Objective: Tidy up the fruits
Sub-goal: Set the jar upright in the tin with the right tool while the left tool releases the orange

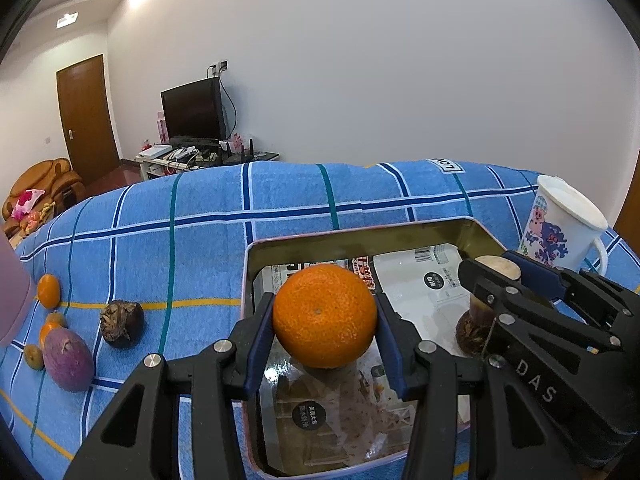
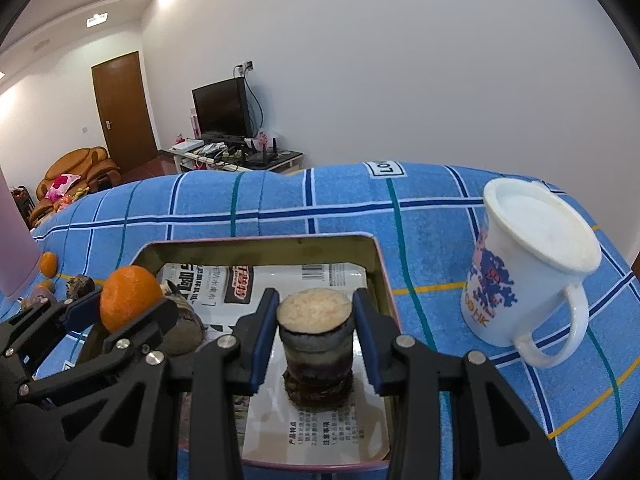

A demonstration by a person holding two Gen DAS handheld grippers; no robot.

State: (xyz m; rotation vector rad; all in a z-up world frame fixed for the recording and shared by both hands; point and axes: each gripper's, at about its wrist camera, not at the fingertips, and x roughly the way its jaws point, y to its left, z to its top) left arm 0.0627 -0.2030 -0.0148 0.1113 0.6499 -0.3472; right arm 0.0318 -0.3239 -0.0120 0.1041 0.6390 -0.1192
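L hand-held gripper grips an orange, blue pads tight on both its sides, fruit lifted over the left part of a metal tin. The tin sits on a blue checked cloth covering the bench; printed packets lie flat in its bottom.

R hand-held gripper straddles a cut piece of sugar cane standing upright in the tin, pale cut face up, dark bark below. Jaws narrow, w/ the pads at the top part of the piece; left pad looks to touch, right pad close, can't tell if it truly presses. The base looks to rest on a packet in the tin. From the left wrist view the R hand-held gripper comes in from the right side, over the tin's right half.

A brown scaly fruit lies in the tin behind the L hand-held gripper in the right wrist view.

On the cloth left of the tin, well apart from it: a dark brown fruit, a purple oval fruit, a small orange & a few smaller orange ones nearby.

White mug w/ blue cartoon print stands on the cloth right of the tin, handle toward camera.
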